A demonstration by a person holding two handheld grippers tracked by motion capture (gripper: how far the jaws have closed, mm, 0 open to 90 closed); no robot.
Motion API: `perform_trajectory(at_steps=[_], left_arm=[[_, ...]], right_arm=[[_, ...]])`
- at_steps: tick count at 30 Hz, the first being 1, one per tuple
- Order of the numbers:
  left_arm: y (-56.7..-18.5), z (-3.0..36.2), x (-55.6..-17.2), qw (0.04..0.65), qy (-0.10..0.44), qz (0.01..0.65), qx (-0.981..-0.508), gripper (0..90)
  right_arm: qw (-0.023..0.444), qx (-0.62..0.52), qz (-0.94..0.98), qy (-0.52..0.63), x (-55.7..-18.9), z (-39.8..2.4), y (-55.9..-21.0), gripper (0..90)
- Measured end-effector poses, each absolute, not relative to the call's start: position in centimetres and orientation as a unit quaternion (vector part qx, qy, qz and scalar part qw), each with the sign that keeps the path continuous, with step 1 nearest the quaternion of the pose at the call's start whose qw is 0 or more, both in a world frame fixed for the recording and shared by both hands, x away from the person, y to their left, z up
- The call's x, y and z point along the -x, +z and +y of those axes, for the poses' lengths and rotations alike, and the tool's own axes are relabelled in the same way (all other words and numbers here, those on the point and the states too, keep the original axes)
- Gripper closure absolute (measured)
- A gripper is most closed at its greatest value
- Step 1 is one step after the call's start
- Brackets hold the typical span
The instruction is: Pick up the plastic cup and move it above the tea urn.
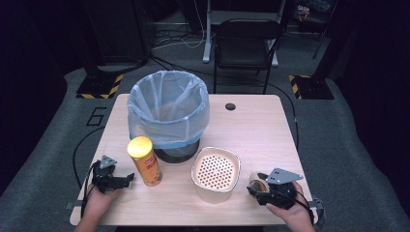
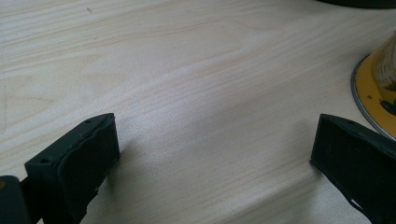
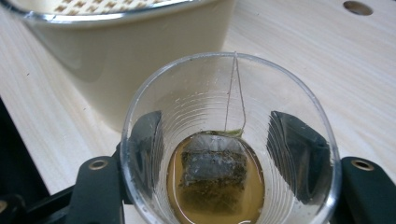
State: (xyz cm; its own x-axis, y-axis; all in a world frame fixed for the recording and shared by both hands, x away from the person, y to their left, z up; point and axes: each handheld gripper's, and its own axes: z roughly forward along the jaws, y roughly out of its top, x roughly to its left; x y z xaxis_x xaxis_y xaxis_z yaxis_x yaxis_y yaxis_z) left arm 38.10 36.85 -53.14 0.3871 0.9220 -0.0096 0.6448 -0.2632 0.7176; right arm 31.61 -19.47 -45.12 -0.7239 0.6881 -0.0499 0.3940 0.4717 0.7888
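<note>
R gripper (image 3: 219, 154) fingers clamped on plastic cup (image 3: 229, 140) w/ teabag (image 3: 212, 172); probably strain next over perforated bin (image 1: 215, 171). L gripper (image 2: 215, 154) wide open, empty.

Pale wooden tabletop (image 2: 196, 84) across the frame. Left gripper (image 2: 215, 158): two black jaws at lower left and lower right, set wide apart, bare wood between them. Yellow can (image 2: 376, 88), metal-rimmed base, at right edge.
</note>
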Motion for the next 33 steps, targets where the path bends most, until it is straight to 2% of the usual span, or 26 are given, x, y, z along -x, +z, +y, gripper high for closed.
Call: perform_trajectory(at_steps=[11, 33], left_arm=[[-53.2, 36.8, -38.1, 0.331, 0.214, 0.514, -0.762, 0.8], [-53.1, 36.8, -38.1, 0.327, 0.208, 0.514, -0.765, 0.8]], right_arm=[[0.191, -0.318, 0.838, 0.401, -34.9, -20.7, -42.9, 36.4], [0.209, -0.304, 0.836, 0.406, -40.3, -20.7, -39.5, 36.6]])
